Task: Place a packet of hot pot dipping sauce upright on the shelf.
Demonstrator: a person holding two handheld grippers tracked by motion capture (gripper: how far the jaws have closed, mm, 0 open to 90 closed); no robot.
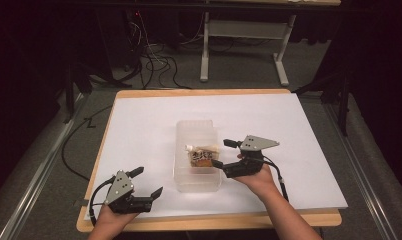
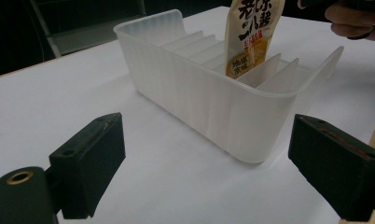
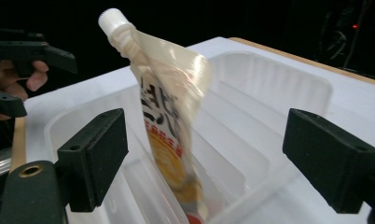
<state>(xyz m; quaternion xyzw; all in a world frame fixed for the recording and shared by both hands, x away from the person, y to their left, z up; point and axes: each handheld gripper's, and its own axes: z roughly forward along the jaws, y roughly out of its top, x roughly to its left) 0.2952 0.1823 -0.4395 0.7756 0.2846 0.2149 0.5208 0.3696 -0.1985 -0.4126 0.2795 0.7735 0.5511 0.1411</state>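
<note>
Spouted pouch (image 3: 169, 116): soft, glossy, translucent cream film with a white ribbed screw cap at the top; crinkled shoulders. Printed with bold dark East Asian characters, smaller orange lettering and an orange-yellow picture lower down; the writing is too blurred to read. Stands tilted in a slot of the bin, centre of the high view.

Divider bin (image 1: 198, 176): frosted, translucent plastic, oblong with rounded corners and faintly fluted walls; thin upright partitions cross the inside.

Right gripper (image 1: 225, 153): matte black block jaws standing wide apart, either side of the pouch without pressing it, just right of the bin.

Left gripper (image 1: 149, 182): the same black jaws, wide and holding nothing, lower left of the high view.

Worktop (image 1: 139, 120): smooth white sheet over a pale wood-edged board.
</note>
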